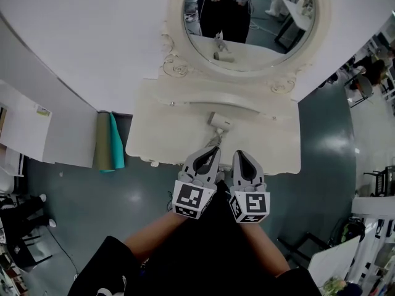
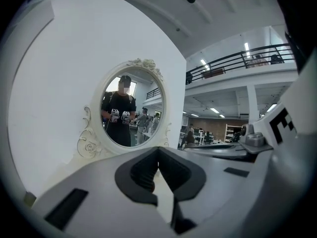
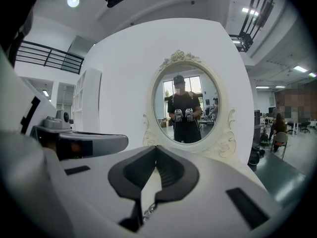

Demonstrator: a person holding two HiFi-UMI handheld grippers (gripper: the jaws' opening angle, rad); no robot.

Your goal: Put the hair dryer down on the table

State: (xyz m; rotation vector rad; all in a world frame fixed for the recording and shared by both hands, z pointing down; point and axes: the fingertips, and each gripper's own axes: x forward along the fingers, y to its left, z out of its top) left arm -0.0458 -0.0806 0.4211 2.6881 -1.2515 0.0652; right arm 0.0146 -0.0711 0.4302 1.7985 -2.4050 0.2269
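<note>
Worktop: a cream dressing worktop with a scalloped front edge stands on a dark grey floor, against a white wall, right below an oval mirror in a carved frame.
Arms: both bare forearms reach forward side by side toward the mirror; the marker cubes face up and the grippers point roughly level.
Left gripper: it is at the worktop's front edge, below the mirror. In its own view the jaws are closed tip to tip, with nothing seen between them.
Right gripper: it sits just beside the left one, its jaws likewise closed and empty.
Hair dryer: small and white, it lies on its side on the worktop below the mirror's lower frame. No jaws touch it. Its pale cord trails toward the left gripper.
Mirror image: the glass shows the person with both grippers raised.
</note>
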